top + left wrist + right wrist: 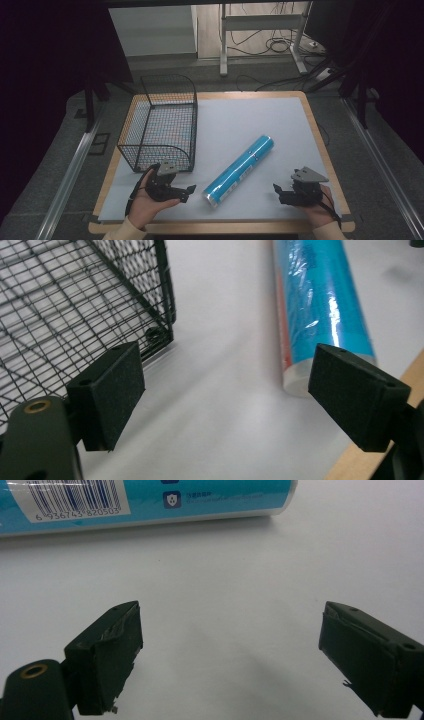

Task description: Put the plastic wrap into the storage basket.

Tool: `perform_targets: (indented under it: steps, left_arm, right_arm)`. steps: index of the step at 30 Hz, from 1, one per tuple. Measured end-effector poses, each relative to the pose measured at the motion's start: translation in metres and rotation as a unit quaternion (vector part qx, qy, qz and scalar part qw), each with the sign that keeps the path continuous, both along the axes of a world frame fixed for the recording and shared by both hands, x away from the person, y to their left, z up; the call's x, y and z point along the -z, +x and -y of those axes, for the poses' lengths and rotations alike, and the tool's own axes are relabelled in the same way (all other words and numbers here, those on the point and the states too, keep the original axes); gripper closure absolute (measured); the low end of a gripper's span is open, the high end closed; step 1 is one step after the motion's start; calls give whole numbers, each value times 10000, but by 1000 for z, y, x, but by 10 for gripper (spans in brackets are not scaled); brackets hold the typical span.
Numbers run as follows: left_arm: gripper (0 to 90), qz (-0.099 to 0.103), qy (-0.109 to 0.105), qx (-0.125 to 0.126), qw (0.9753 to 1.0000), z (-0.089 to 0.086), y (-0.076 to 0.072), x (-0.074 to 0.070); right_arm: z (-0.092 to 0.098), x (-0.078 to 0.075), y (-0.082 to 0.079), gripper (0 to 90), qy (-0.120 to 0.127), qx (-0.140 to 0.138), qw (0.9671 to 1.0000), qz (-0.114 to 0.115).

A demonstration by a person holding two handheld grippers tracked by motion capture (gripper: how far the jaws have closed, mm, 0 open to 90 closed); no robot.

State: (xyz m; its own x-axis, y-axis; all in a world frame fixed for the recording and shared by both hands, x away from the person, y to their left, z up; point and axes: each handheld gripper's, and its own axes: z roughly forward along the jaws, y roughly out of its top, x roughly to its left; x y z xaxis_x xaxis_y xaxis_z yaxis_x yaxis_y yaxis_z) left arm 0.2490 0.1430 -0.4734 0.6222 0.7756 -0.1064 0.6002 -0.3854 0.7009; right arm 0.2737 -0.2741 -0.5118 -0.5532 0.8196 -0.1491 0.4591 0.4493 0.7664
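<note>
A long blue tube (pixel 240 171) wrapped in shiny plastic lies slantwise on the white mat, its near end toward the front edge. My left gripper (pixel 186 192) rests open just left of that near end, nothing between its pads. In the left gripper view the blue tube (pixel 320 305) runs up the right side, its white end cap beside the right pad. My right gripper (pixel 278 192) is open on the mat to the tube's right. The right gripper view has the tube (pixel 150 500) crossing the top, barcode showing, beyond the open gripper (pixel 230 655).
A black wire basket (pixel 162 122) stands on the mat's left part, just behind my left hand; its mesh corner (pixel 75 300) is close to the left pad. The wooden table edge (pixel 220 227) runs along the front. Open mat lies between the tube and the right gripper.
</note>
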Motion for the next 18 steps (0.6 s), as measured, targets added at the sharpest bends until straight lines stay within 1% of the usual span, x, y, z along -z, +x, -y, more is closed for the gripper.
perform_targets:
  steps: [1,3,6,10,11,18]
  left_arm:
    - [151,-34,30,46,10000,0,0,-3]
    - [152,-31,22,83,10000,3,-1,-11]
    - [152,-53,46,139,9999,8,0,-14]
    - [152,-69,89,283,9995,19,3,-15]
    - [152,-84,96,343,9993,24,6,-15]
    - [151,-77,103,443,9989,36,11,-17]
  right_arm:
    - [0,0,0,106,0,2,10000,1]
    - [0,0,0,106,-18,22,10000,2]
    - [0,1,1,110,-27,21,10000,-33]
    - [0,1,0,110,-24,25,10000,-25]
    - [0,0,0,110,-23,29,10000,-13]
    - [2,0,1,110,-42,25,10000,-4]
